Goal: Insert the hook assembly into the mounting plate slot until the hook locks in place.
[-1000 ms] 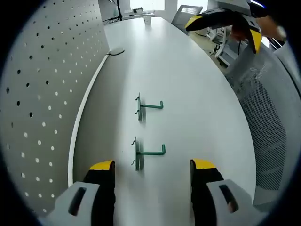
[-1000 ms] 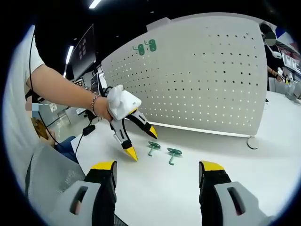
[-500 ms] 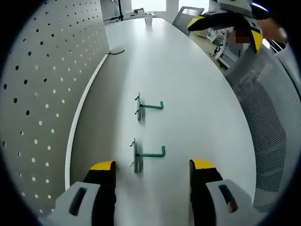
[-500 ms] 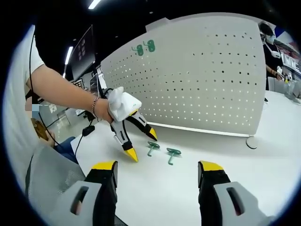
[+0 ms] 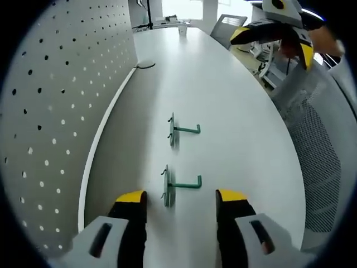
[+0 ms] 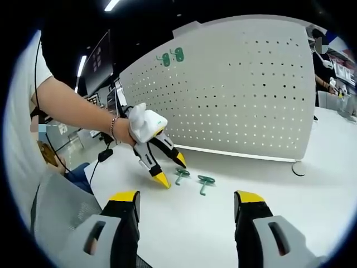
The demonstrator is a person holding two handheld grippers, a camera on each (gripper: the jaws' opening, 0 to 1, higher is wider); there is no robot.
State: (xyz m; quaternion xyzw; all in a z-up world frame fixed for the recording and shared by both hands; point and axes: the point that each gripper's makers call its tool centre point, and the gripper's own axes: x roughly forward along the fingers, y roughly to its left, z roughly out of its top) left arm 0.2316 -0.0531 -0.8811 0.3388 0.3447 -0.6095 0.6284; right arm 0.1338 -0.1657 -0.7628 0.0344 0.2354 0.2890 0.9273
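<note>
Two green hooks lie on the white table [image 5: 234,111], each with a flat back plate and a bent arm. The nearer hook [image 5: 177,186] lies just ahead of my left gripper [image 5: 181,196], which is open, its yellow tips on either side of the hook. The farther hook [image 5: 181,130] lies beyond it. In the right gripper view a hand holds the left gripper [image 6: 172,170] tip-down beside the first hook [image 6: 181,176], with the second hook [image 6: 205,182] to its right. My right gripper [image 6: 187,198] is open and holds nothing, hovering well back from them. The white pegboard [image 6: 240,95] stands behind.
Two more green hooks [image 6: 172,57] hang near the pegboard's top edge. The pegboard [image 5: 50,111] runs along the table's left side. A mesh chair back [image 5: 318,156] stands at the right, a dark cable [image 5: 146,65] lies far along the board, and a round foot [image 6: 300,169] sits at its base.
My left gripper has moved forward and down toward the nearer hook, and its jaws stand a little closer together. The right gripper has stayed put.
</note>
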